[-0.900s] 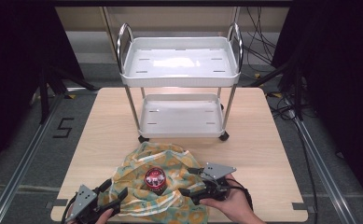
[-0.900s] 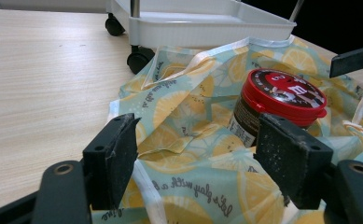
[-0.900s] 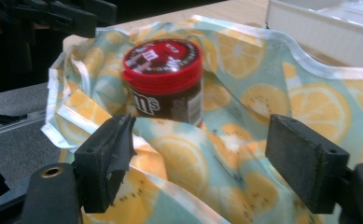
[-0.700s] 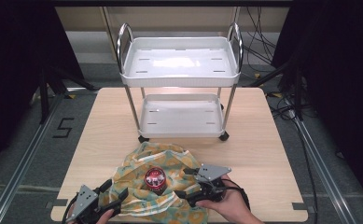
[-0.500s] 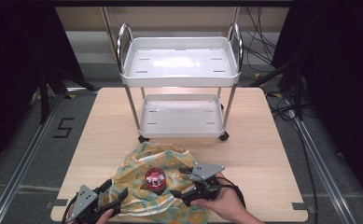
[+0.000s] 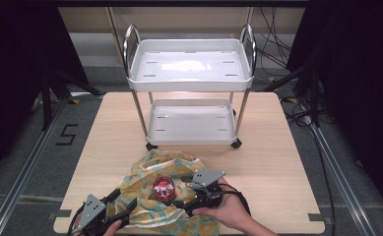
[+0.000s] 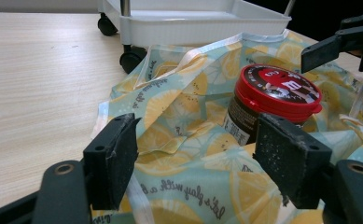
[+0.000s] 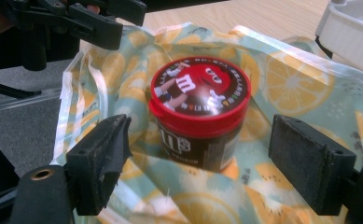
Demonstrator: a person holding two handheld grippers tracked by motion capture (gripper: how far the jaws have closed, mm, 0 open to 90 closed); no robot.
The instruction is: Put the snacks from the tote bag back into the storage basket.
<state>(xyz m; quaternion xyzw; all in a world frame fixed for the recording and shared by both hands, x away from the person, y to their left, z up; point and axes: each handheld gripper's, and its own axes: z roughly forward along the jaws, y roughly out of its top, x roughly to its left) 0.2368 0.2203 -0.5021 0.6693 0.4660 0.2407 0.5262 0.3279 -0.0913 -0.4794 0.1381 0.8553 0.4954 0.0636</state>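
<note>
A dark candy jar with a red lid (image 6: 164,187) (image 7: 273,95) (image 8: 198,111) stands upright on a lemon-print cloth (image 6: 152,194) (image 7: 184,140) (image 8: 286,88) at the table's near edge. My right gripper (image 6: 185,196) (image 8: 207,172) is open, its jaws spread on either side of the jar just short of it. At the cloth's near left corner my left gripper (image 6: 125,204) (image 7: 202,158) is open over the fabric, with the jar a little ahead and to its right.
A white two-shelf cart (image 6: 191,73) on black castors stands at the middle of the wooden table (image 6: 272,147), just beyond the cloth. Bare tabletop lies left and right of the cart. Dark stands and cables (image 6: 297,105) surround the table.
The right gripper has moved left toward the jar, so that its jaws now bracket it. The left gripper, the jar and the cloth have stayed put.
</note>
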